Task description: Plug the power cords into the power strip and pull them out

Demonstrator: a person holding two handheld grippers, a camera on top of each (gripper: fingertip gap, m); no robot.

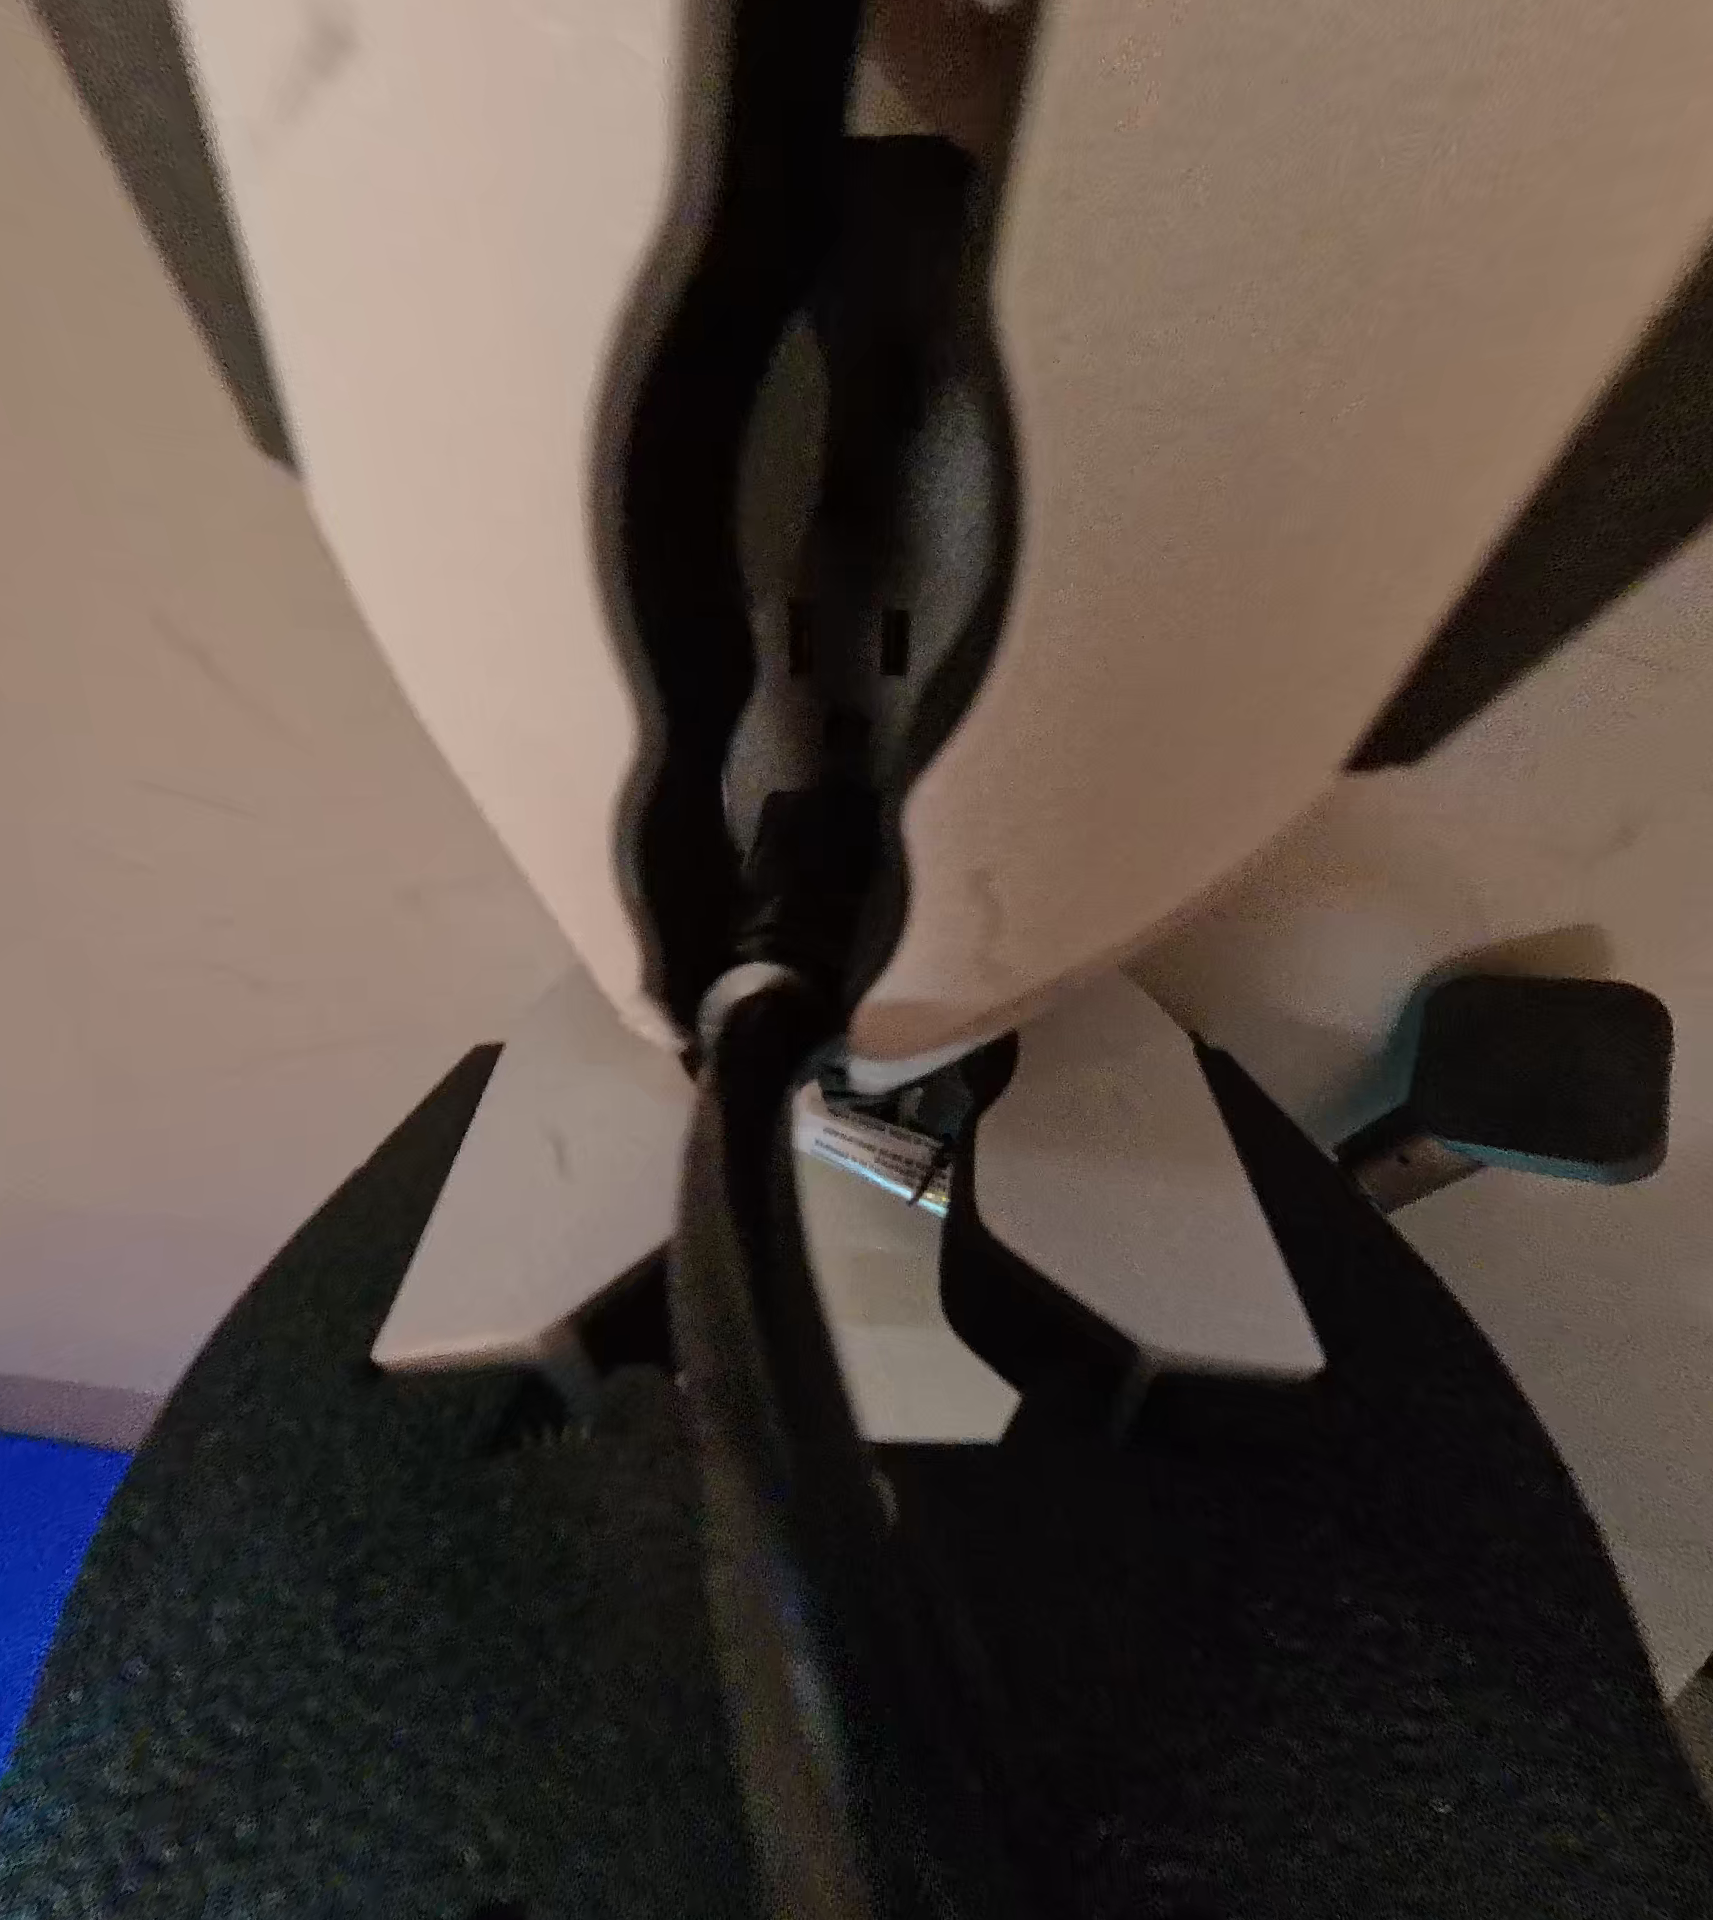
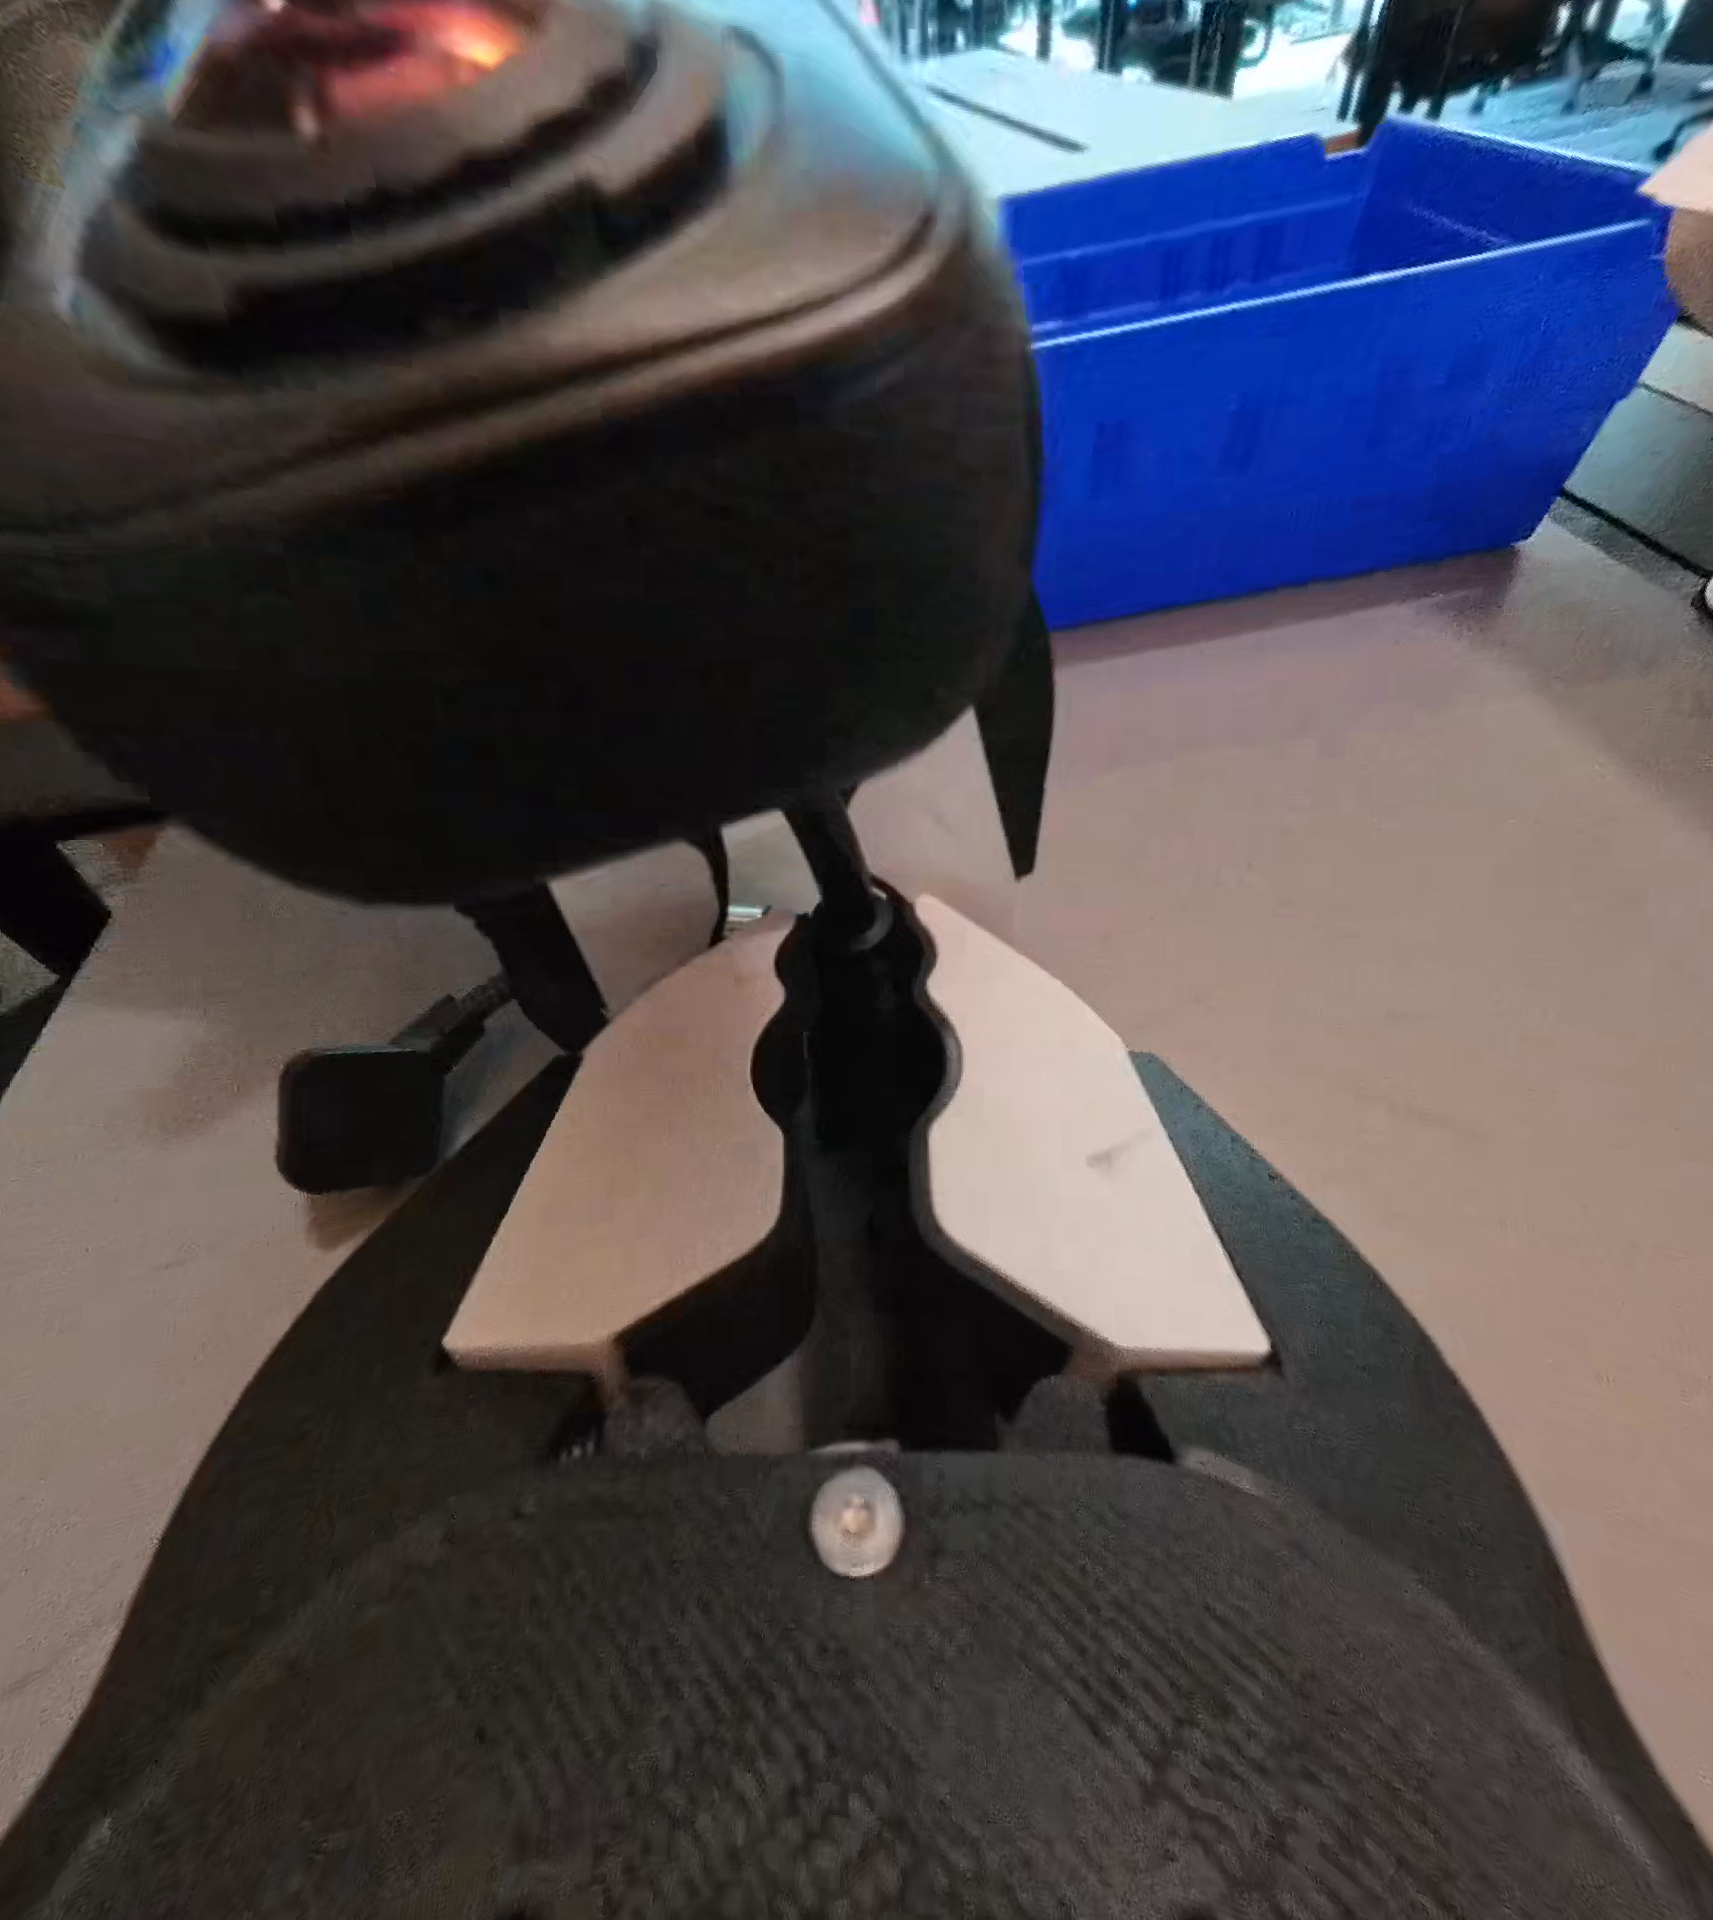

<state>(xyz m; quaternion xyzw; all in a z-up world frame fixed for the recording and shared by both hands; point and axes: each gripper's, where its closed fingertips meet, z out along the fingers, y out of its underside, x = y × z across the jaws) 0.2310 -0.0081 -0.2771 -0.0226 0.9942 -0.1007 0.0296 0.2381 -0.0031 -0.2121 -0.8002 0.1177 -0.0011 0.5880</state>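
Note:
My right gripper [image 2: 852,935] is shut on a black plug [image 2: 852,1039]. In the left wrist view its pale fingers [image 1: 436,520] fill the top, and the plug [image 1: 779,883] sits near their tips. A grey face with socket slots [image 1: 831,520], apparently the power strip, shows through the gap between them. The plug's black cord [image 1: 727,1299] runs back between the jaws of my left gripper [image 1: 831,1049]. Those jaws stand wider apart than the cord. The left gripper [image 2: 779,894] hangs just above the right one's tips, with the cord [image 2: 826,842] rising into it.
A second black plug [image 2: 364,1112] with its cord lies on the pale table [image 2: 1351,935] to the left, and also shows in the left wrist view [image 1: 1538,1081]. A blue bin [image 2: 1351,416] stands at the back right. A white tag [image 1: 873,1153] hangs on the cord. The grippers' ends are close to 6 cm from one another.

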